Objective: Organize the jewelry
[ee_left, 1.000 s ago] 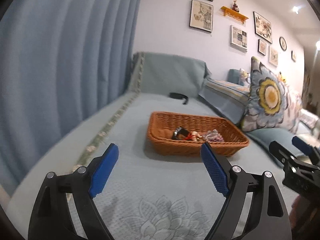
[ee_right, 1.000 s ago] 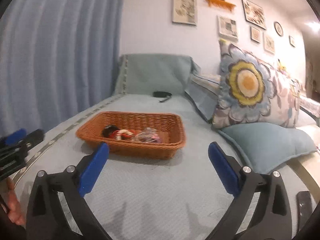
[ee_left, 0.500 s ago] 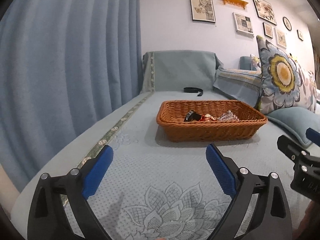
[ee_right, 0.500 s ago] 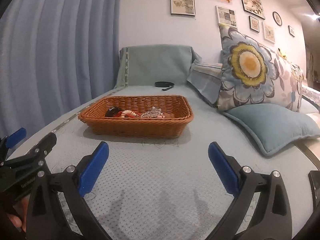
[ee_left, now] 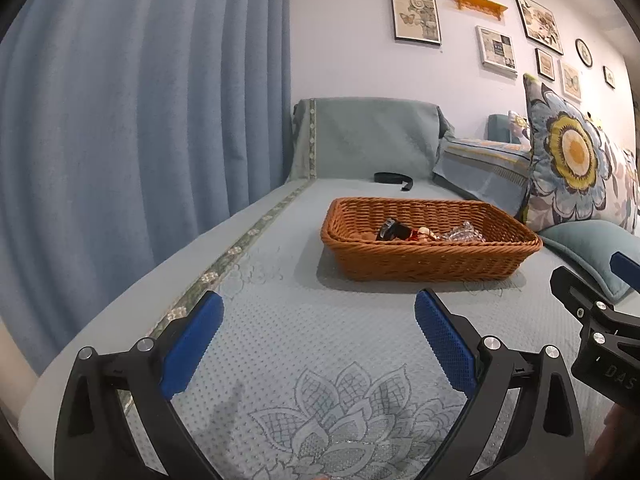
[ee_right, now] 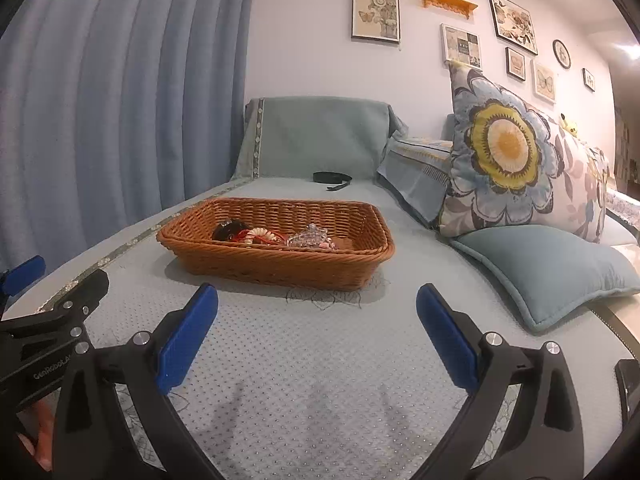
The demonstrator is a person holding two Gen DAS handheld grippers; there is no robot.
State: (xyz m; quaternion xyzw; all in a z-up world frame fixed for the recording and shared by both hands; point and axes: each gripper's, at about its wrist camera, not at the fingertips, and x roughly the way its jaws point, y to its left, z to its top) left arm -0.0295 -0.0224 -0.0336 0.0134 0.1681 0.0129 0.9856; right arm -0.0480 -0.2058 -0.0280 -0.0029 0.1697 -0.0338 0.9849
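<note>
A woven brown basket sits on the pale blue sofa cover, ahead of both grippers. Inside it lie a black piece, a red and white bracelet and a clear crystal piece. My left gripper is open above the cover, short of the basket's near left corner, with nothing between its blue pads. My right gripper is open too, empty, in front of the basket's near side. The two grippers are side by side.
A black strap lies on the seat behind the basket. A floral pillow and a teal cushion crowd the right side. A blue curtain hangs along the left. A dark object is at the right edge.
Both grippers have sunk closer to the sofa cover, so the basket now looks flatter and nearer. The left view has levelled out and its jaws have spread a little wider.
</note>
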